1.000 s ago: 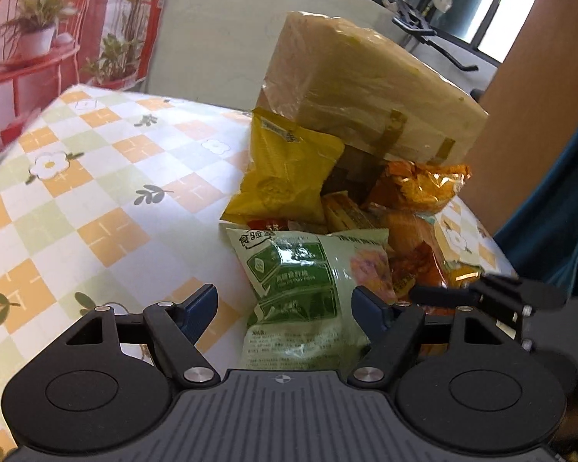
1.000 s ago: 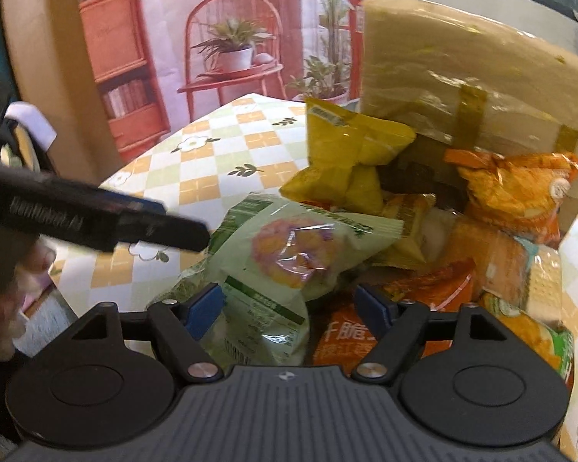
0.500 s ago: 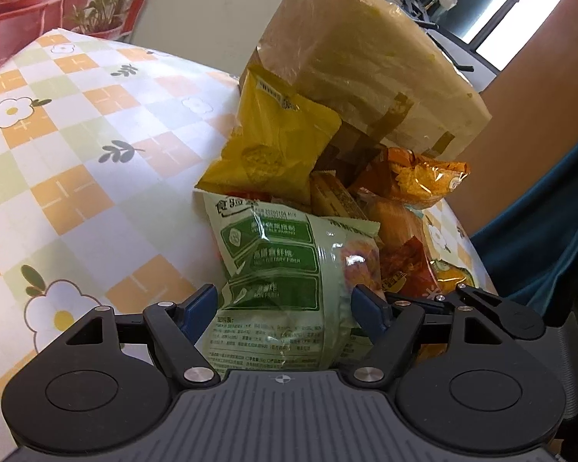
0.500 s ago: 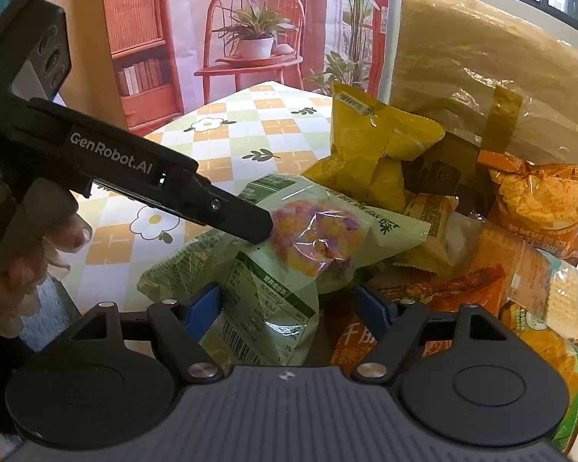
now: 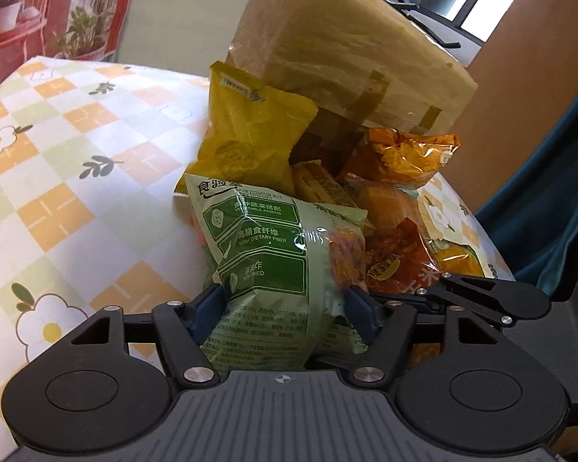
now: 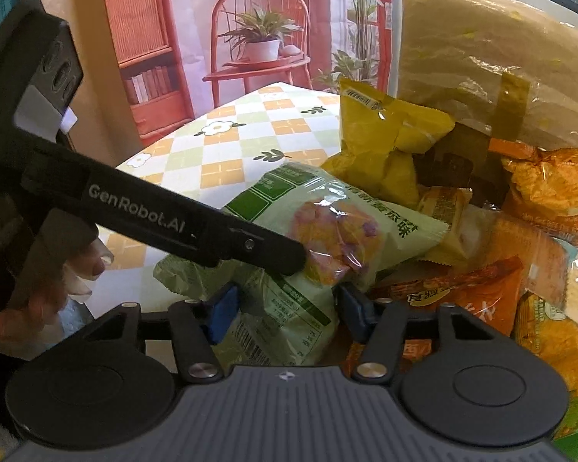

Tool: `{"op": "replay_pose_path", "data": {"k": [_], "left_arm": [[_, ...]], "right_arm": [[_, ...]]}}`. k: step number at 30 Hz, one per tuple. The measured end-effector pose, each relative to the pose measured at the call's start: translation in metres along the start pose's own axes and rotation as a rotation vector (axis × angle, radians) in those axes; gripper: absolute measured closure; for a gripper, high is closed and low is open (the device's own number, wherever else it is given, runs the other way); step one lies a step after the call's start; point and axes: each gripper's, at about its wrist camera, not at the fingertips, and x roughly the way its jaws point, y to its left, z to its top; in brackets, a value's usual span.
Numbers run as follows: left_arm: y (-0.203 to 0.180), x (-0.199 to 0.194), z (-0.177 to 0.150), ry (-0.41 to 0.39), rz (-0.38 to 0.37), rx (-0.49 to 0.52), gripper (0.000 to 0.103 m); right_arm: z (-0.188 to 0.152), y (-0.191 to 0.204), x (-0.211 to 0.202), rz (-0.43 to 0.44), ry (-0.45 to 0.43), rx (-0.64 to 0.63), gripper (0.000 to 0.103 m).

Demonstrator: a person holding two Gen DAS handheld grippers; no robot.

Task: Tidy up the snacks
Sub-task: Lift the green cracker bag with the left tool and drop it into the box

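Note:
A green snack bag [image 5: 273, 265] lies at the front of a pile of snack packets. My left gripper [image 5: 285, 308] is open, with the bag's lower end between its blue pads. My right gripper [image 6: 287, 310] is open too, its pads on either side of the same green bag [image 6: 327, 227]. The left gripper's black arm [image 6: 173, 219] crosses the right wrist view and touches the bag. A yellow bag [image 5: 250, 134] leans behind it, with orange packets [image 5: 400, 154] to the right.
A large tan taped parcel [image 5: 350, 57] rests tilted over the pile, also in the right wrist view [image 6: 493, 61]. The table has a checked flower cloth [image 5: 77, 177]. More orange packets [image 6: 462, 292] lie right of the green bag. A brown panel [image 5: 520, 38] stands at the right.
Both grippers have moved in on the green bag; it now sits between the pads of each. The left gripper's arm has come further across the right wrist view.

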Motion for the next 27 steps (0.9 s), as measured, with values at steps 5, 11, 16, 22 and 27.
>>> {"op": "replay_pose_path", "data": {"k": [5, 11, 16, 22, 27], "left_arm": [[-0.002, -0.013, 0.007, -0.018, -0.003, -0.029, 0.033], [-0.026, -0.044, 0.036, -0.118, -0.003, 0.016, 0.033], [-0.052, -0.061, 0.066, -0.186, -0.023, 0.031, 0.033], [-0.092, -0.063, 0.1, -0.245, -0.029, 0.072, 0.033], [-0.116, -0.061, 0.122, -0.264, -0.028, 0.111, 0.033]], "right_arm": [[0.001, -0.001, -0.008, 0.016, -0.027, 0.016, 0.046], [0.02, -0.002, -0.037, 0.016, -0.136, -0.009, 0.046], [0.045, -0.012, -0.068, 0.016, -0.215, -0.061, 0.046], [0.074, -0.033, -0.101, -0.014, -0.283, -0.129, 0.046], [0.089, -0.055, -0.12, -0.032, -0.324, -0.142, 0.046]]}}
